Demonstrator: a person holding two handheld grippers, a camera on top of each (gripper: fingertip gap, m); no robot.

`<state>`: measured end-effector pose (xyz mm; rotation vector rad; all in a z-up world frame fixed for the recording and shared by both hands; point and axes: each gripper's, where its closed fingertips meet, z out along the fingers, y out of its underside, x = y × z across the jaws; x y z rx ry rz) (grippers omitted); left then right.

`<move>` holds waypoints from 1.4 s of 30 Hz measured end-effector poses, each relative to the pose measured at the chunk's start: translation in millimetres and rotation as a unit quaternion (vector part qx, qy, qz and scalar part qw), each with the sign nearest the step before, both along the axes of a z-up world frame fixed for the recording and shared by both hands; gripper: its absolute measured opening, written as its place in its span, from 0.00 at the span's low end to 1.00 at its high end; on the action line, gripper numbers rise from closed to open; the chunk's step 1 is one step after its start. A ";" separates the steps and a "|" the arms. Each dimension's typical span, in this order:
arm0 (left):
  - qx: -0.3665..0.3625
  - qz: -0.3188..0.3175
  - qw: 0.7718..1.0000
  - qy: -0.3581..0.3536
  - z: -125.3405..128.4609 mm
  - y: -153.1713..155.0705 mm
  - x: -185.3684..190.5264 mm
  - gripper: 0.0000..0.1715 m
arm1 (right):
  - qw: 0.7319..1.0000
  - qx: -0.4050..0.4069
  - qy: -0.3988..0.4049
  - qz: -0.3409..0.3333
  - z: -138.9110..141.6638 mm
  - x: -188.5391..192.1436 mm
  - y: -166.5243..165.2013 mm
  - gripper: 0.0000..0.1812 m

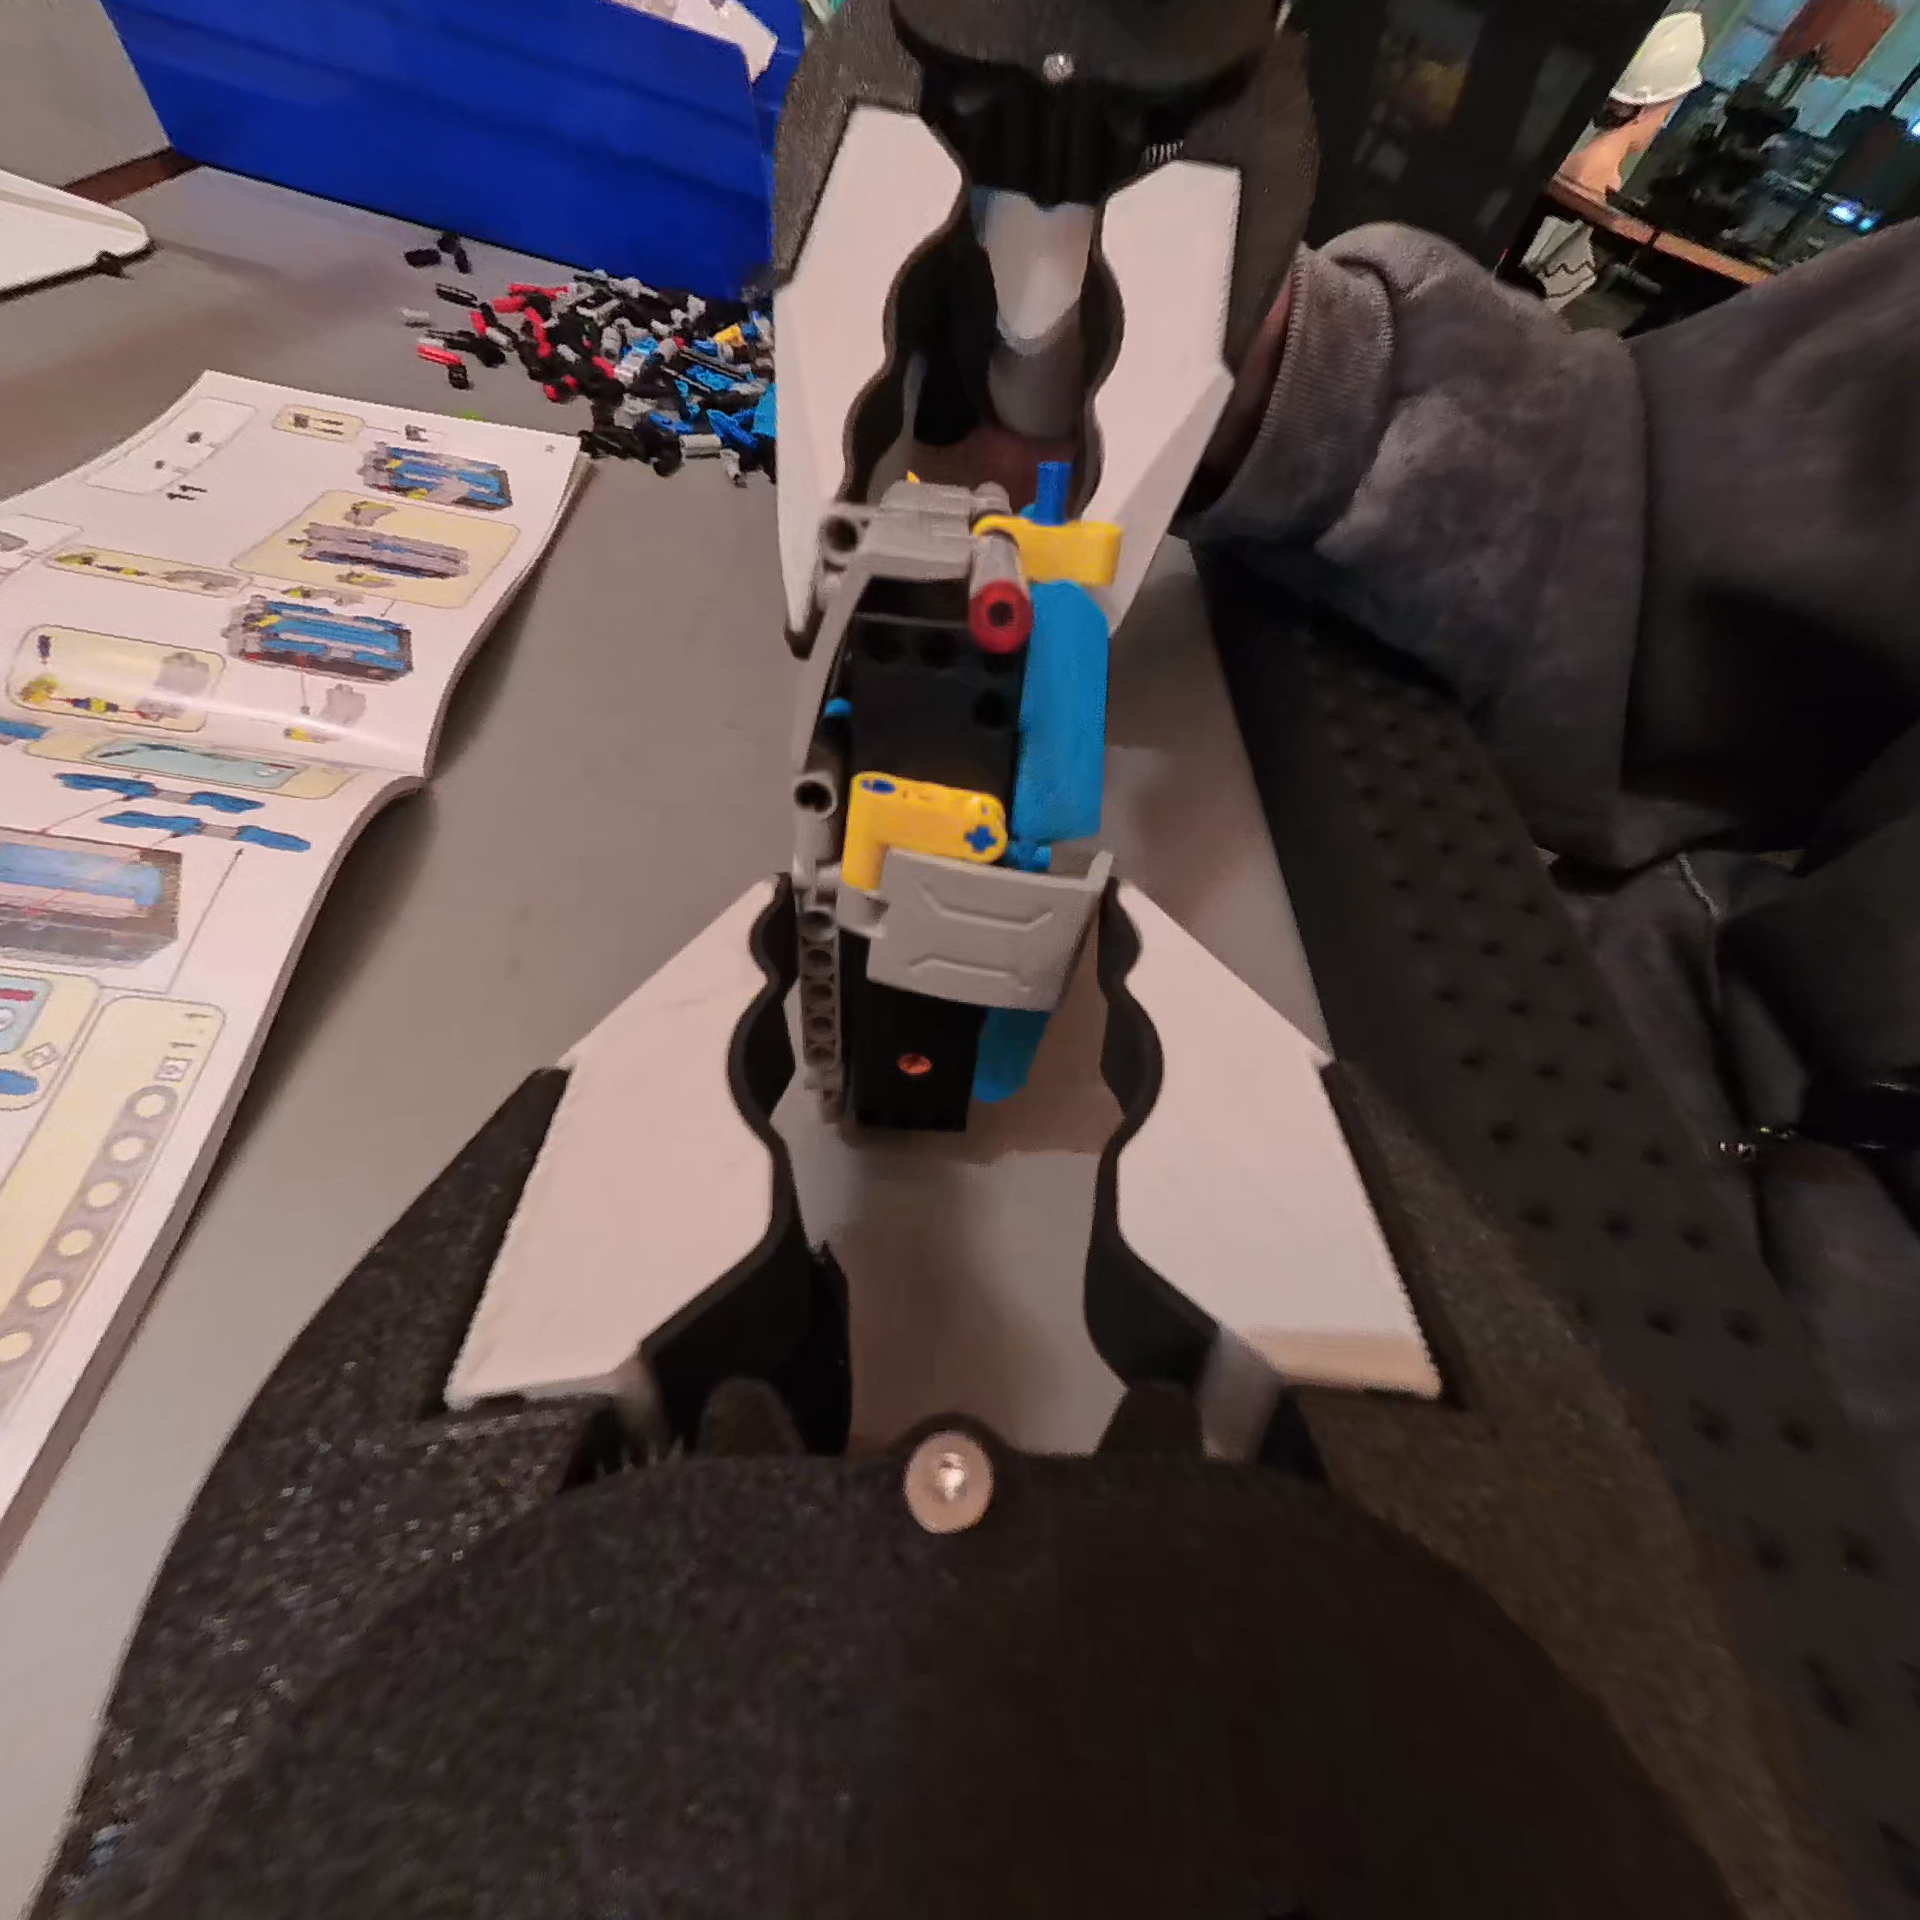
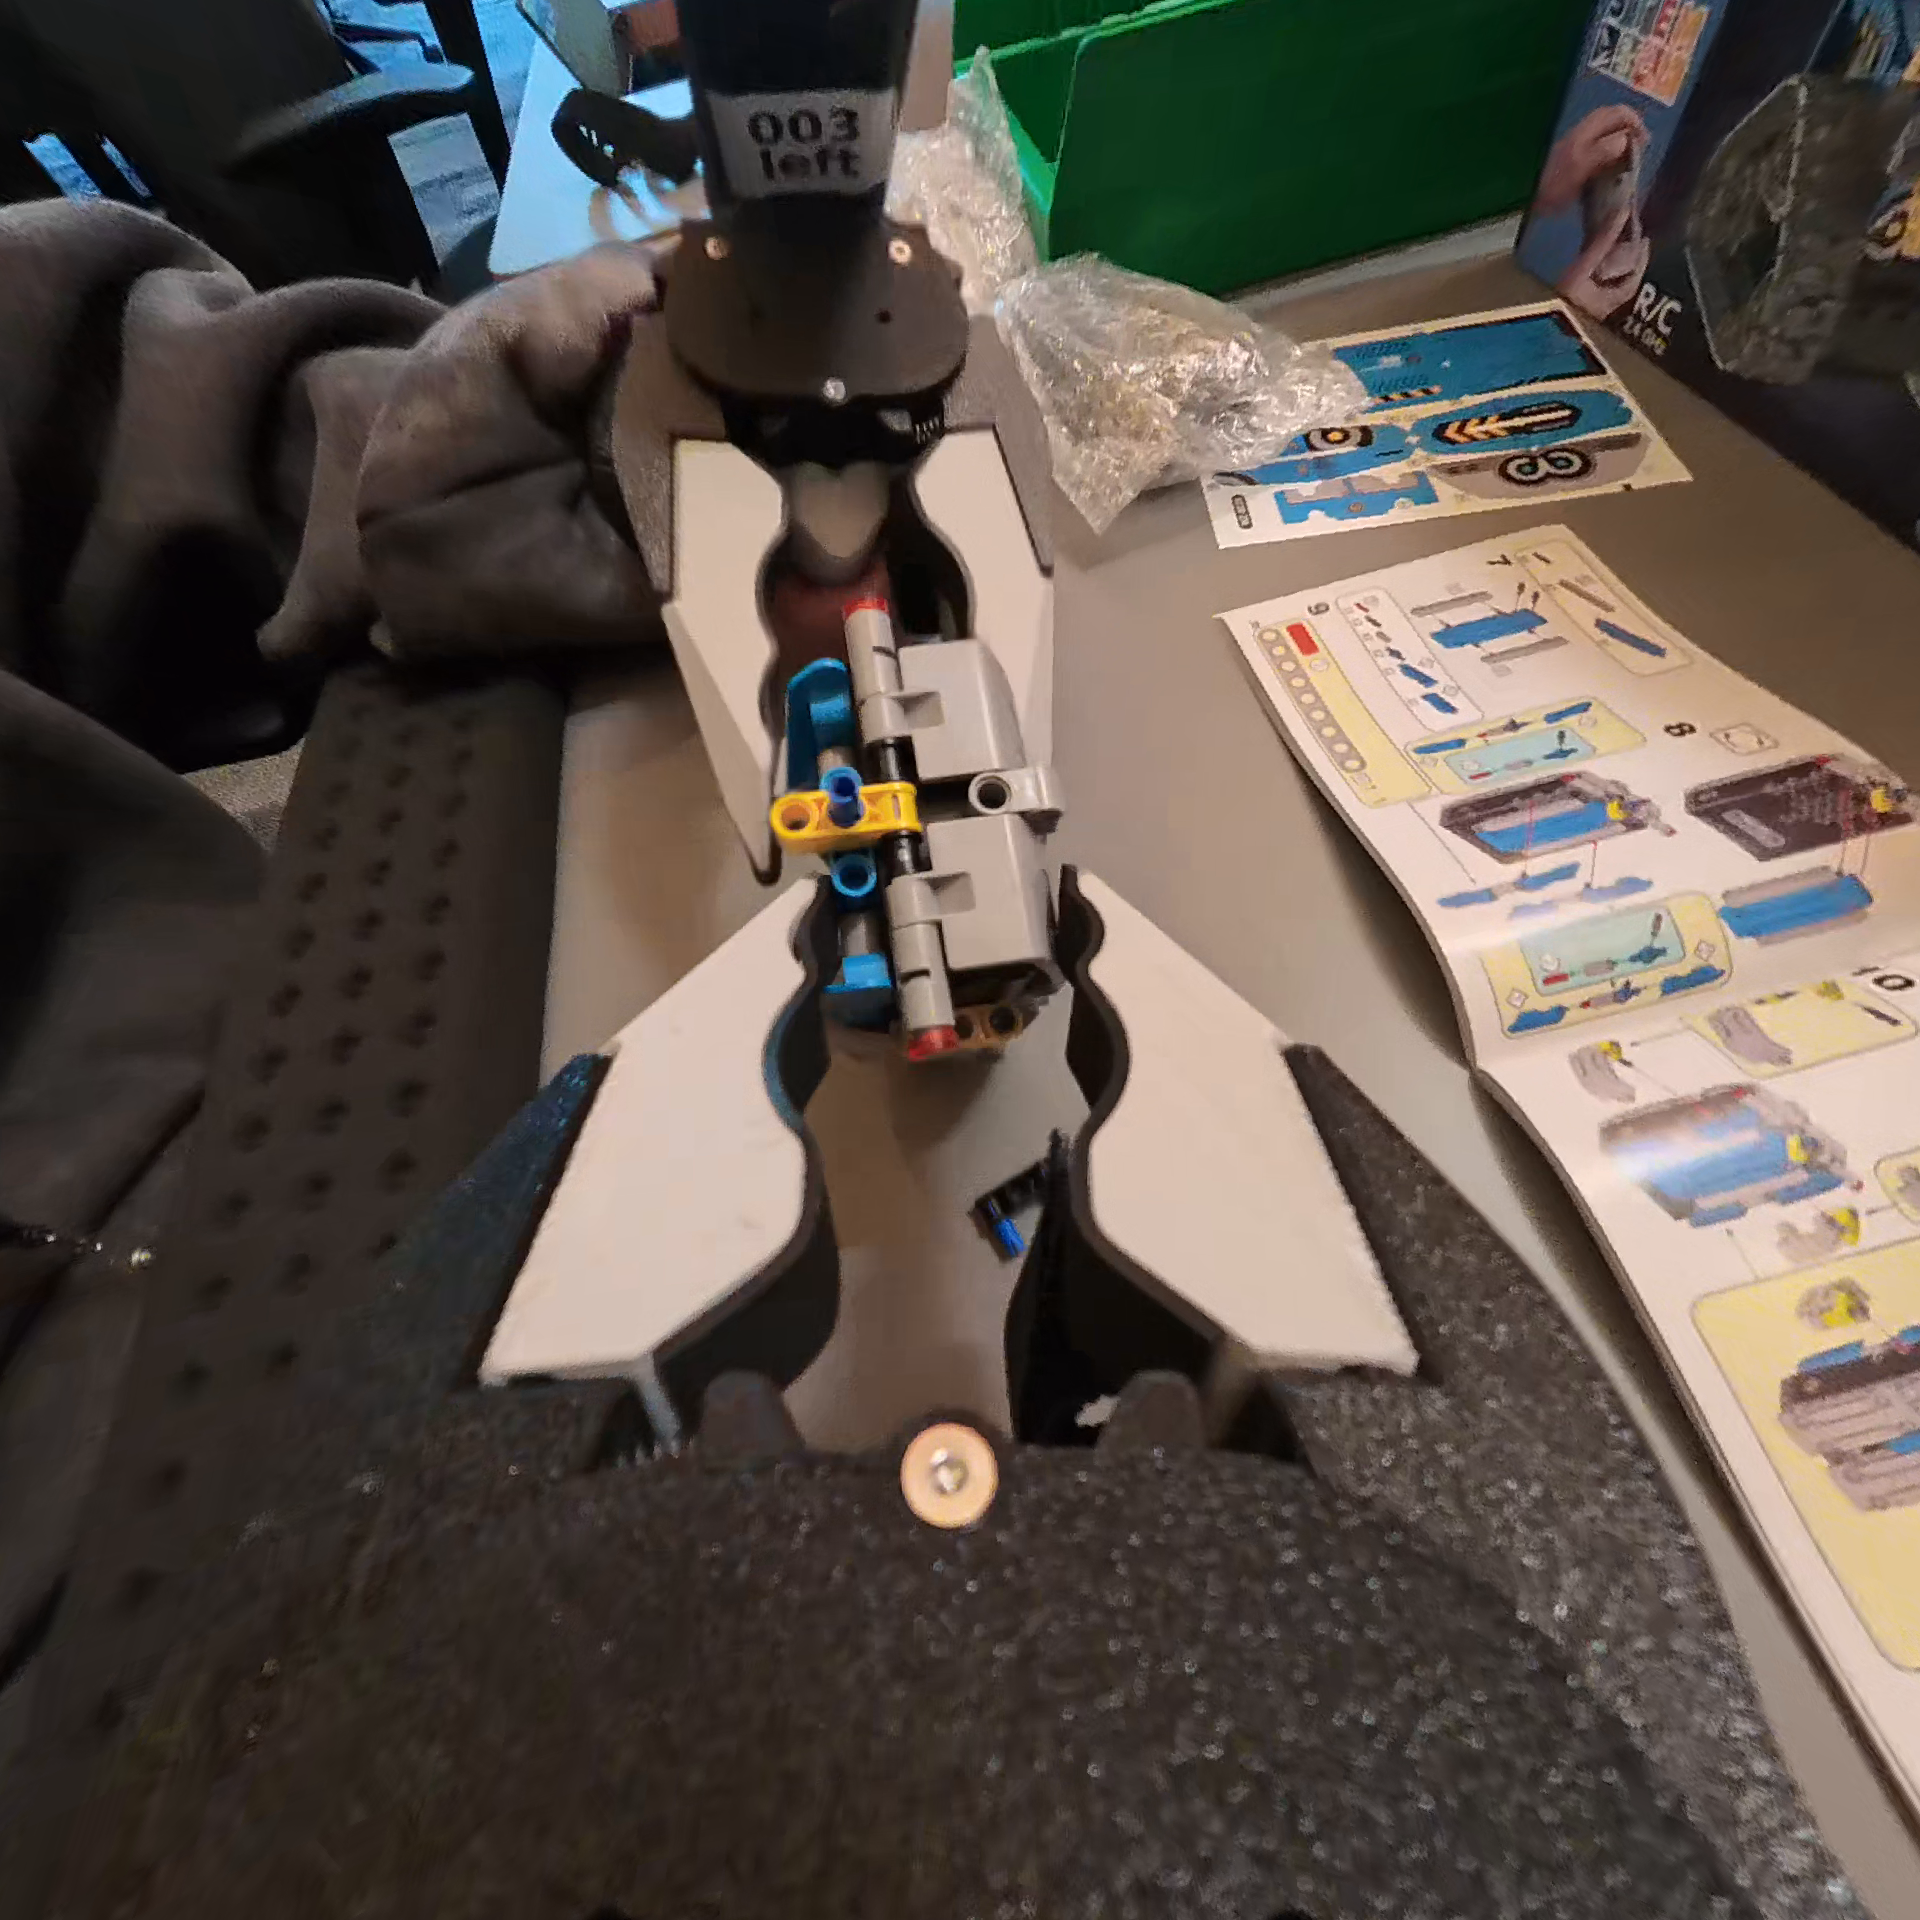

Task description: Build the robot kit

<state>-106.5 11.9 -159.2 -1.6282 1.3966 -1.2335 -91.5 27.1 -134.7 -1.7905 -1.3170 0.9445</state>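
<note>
Brick assembly (image 1: 935,790) held above counter (image 1: 582,727) between opposed tongs, long axis running tong to tong. Left tongs (image 1: 940,997) clamped on near end; right tongs (image 2: 940,987) clamped on opposite end.

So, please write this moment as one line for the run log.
left gripper: shut on brick assembly | right gripper: shut on brick assembly, opposite end | manual: open on table

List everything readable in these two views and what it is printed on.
White label on the left gripper: legible, not copied.
Box: legible lettering, not copied.
Instruction booklet: step numbers, not copied.
Sticker sheet: too small.
Brick model in the right gripper: none seen.
</note>
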 end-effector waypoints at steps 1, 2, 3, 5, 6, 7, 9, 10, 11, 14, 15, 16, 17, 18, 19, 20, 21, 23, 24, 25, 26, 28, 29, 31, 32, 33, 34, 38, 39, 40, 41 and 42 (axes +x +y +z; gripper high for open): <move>0.000 -0.002 1.000 0.004 -1.2 -0.2 0.6 0.34 | 1.000 -0.003 0.005 -0.003 0.9 -3.4 0.3 0.23; 0.005 0.000 1.000 0.004 -1.5 1.0 0.7 0.34 | 1.000 -0.005 0.010 -0.009 1.5 -5.3 1.3 0.23; 0.007 0.002 1.000 0.004 -1.5 1.4 0.9 0.34 | 1.000 -0.006 0.014 -0.013 1.8 -5.4 1.8 0.24; 0.013 0.010 1.000 0.004 -1.3 3.0 2.4 0.33 | 1.000 -0.007 0.019 -0.021 1.8 -4.1 2.5 0.24; 0.012 0.018 1.000 0.006 -1.7 5.0 3.3 0.33 | 0.999 -0.007 0.022 -0.031 2.0 -3.8 4.3 0.24; 0.006 0.026 1.000 0.007 -2.0 6.6 3.9 0.33 | 0.999 -0.003 0.024 -0.042 2.2 -4.0 6.5 0.24; 0.000 0.051 0.999 0.013 -4.4 12.1 5.8 0.33 | 0.998 0.030 0.016 -0.052 2.7 -7.4 6.7 0.23; 0.007 0.052 0.998 0.025 -8.1 11.5 6.2 0.34 | 0.997 0.054 0.002 -0.055 2.6 -8.6 7.3 0.24; 0.017 0.044 0.998 0.035 -11.0 7.9 6.4 0.34 | 0.996 0.073 -0.013 -0.044 1.8 -10.2 4.4 0.24; 0.029 0.034 0.998 0.046 -14.5 4.0 7.1 0.34 | 0.997 0.067 -0.008 -0.027 2.4 -11.6 0.9 0.24; 0.026 0.035 0.998 0.046 -14.5 4.6 7.0 0.34 | 0.998 0.052 0.005 -0.030 3.0 -11.3 2.4 0.24; 0.024 0.032 0.998 0.044 -13.9 3.7 6.7 0.34 | 0.999 0.043 0.015 -0.030 3.5 -10.9 2.6 0.24; 0.025 0.028 0.998 0.042 -13.1 2.6 6.1 0.35 | 0.999 0.044 0.017 -0.026 3.6 -10.4 1.9 0.24; 0.027 0.025 0.998 0.041 -12.3 1.7 5.7 0.35 | 0.998 0.052 0.017 -0.022 3.7 -10.3 0.5 0.24; 0.029 0.024 0.998 0.040 -12.2 1.3 5.4 0.35 | 0.998 0.062 0.019 -0.020 4.2 -10.8 -1.1 0.24; 0.029 0.021 0.998 0.042 -12.9 0.2 5.3 0.35 | 0.998 0.063 0.027 -0.016 6.1 -11.9 -4.1 0.27; 0.030 0.018 0.998 0.044 -13.5 -0.8 5.4 0.35 | 0.998 0.059 0.033 -0.014 8.8 -11.0 -6.2 0.36; 0.032 0.017 0.998 0.046 -14.2 -1.7 5.4 0.35 | 0.998 0.045 0.050 -0.019 19.7 0.1 -4.9 0.39; 0.035 0.017 0.998 0.047 -14.5 -1.8 5.2 0.35 | 0.997 0.037 0.070 -0.023 28.1 8.8 -2.5 0.38; 0.037 0.017 0.998 0.049 -15.0 -2.1 4.9 0.35 | 0.995 0.028 0.087 -0.038 34.3 19.6 3.3 0.35; 0.042 0.017 0.998 0.053 -15.7 -1.7 4.0 0.35 | 0.995 0.016 0.087 -0.051 33.6 31.0 9.5 0.30; 0.047 0.021 0.997 0.054 -15.6 0.3 2.3 0.35 | 0.998 -0.017 0.023 -0.053 3.8 49.3 12.0 0.26; 0.048 0.026 0.997 0.051 -14.6 2.6 1.8 0.34 | 0.998 -0.034 -0.034 -0.047 -21.0 56.5 8.2 0.26; 0.041 0.032 0.998 0.046 -13.3 5.8 1.4 0.32 | 0.994 -0.042 -0.097 -0.029 -54.4 58.1 -5.2 0.22; 0.037 0.030 0.998 0.045 -13.3 5.7 1.3 0.32 | 0.993 -0.032 -0.109 -0.027 -63.3 54.6 -9.8 0.21; 0.036 0.030 0.998 0.045 -13.3 5.9 1.1 0.32 | 0.991 -0.017 -0.127 -0.031 -71.0 52.4 -10.8 0.20; 0.034 0.032 0.998 0.045 -13.2 6.7 1.3 0.32 | 0.988 -0.003 -0.149 -0.036 -77.7 51.0 -10.0 0.18; 0.029 0.055 0.997 0.045 -12.8 13.6 2.3 0.32 | 0.982 0.010 -0.181 -0.053 -88.4 43.3 -4.7 0.14; 0.039 0.067 0.996 0.048 -13.3 17.8 2.0 0.32 | 0.982 0.011 -0.181 -0.057 -88.1 42.6 -2.7 0.12; 0.056 0.081 0.994 0.053 -14.1 22.9 1.1 0.32 | 0.982 0.009 -0.181 -0.059 -88.1 42.6 -2.0 0.11; 0.077 0.094 0.991 0.059 -14.9 28.0 -0.3 0.32 | 0.982 0.008 -0.181 -0.060 -88.2 43.3 -1.3 0.09; 0.089 0.102 0.989 0.063 -15.5 31.2 -1.2 0.31 | 0.982 0.010 -0.181 -0.059 -88.2 44.7 -1.3 0.05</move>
